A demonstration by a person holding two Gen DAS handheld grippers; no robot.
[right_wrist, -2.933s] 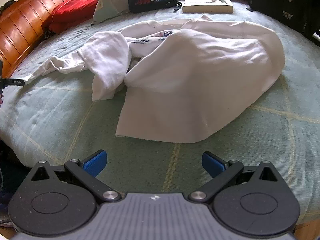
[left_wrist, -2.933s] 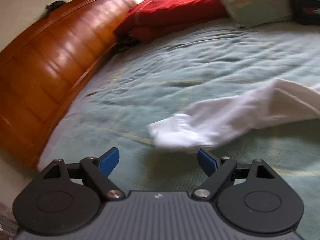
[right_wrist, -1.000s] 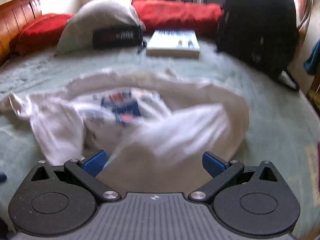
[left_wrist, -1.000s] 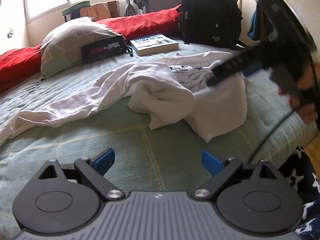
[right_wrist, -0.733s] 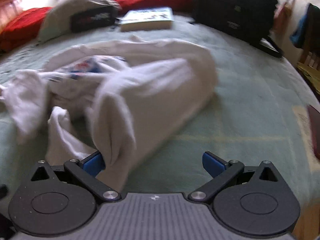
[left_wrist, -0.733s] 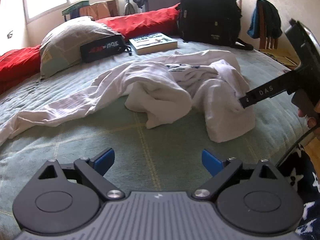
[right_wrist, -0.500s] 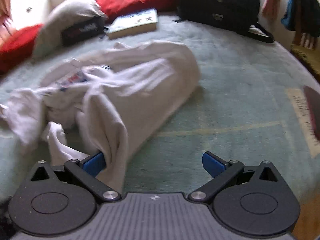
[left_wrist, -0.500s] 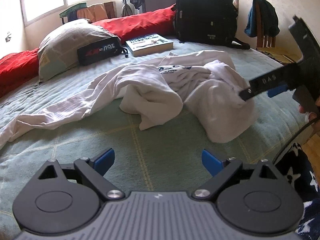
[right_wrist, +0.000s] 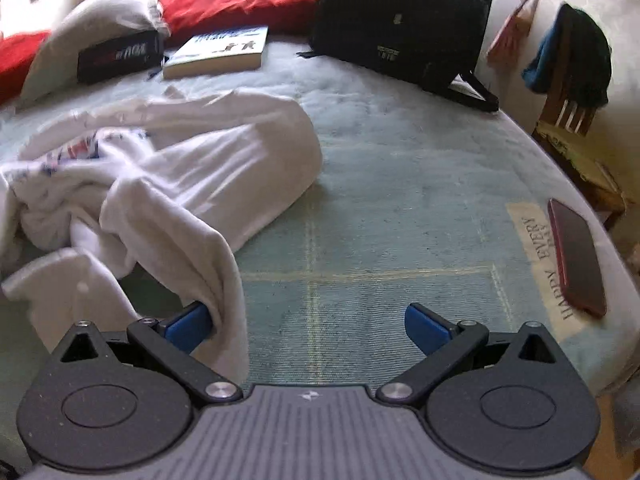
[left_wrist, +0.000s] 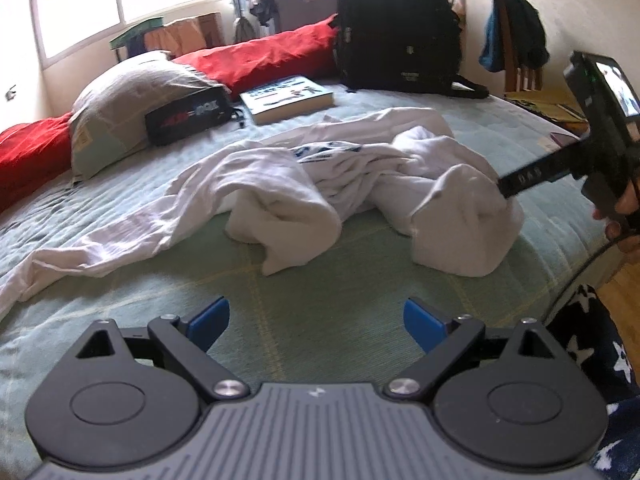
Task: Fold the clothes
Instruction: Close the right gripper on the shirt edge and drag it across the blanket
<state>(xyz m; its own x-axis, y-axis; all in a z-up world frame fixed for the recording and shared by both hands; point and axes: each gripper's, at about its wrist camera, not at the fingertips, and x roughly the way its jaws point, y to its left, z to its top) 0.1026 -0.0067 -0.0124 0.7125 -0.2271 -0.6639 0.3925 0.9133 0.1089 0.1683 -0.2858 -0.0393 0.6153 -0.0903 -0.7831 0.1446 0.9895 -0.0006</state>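
- The white shirt (left_wrist: 360,184) lies crumpled on the bed (left_wrist: 320,304), ahead of the left gripper (left_wrist: 316,320) and well apart from it; only green cover shows between the left blue fingers (left_wrist: 210,318).
- In the right wrist view the shirt (right_wrist: 172,176) spreads to the left of the right gripper (right_wrist: 308,326), and a fold of its cloth drapes over the left-hand finger (right_wrist: 188,326), touching it.
- The left fingers are spread wide and grasp nothing.
- The right fingers are also spread wide; the right-hand one stands clear over the cover. Whether the draped fold is merely hooked on the one finger is hard to judge, as the cloth hides the tip.
- From the left view the right gripper (left_wrist: 516,182) presses against the shirt's bunched end on the right.
- The shirt's long axis runs across the bed, left to right in the left view, one sleeve (left_wrist: 80,252) trailing out flat to the far left.
- A blue and red print (right_wrist: 80,148) faces up near the middle.
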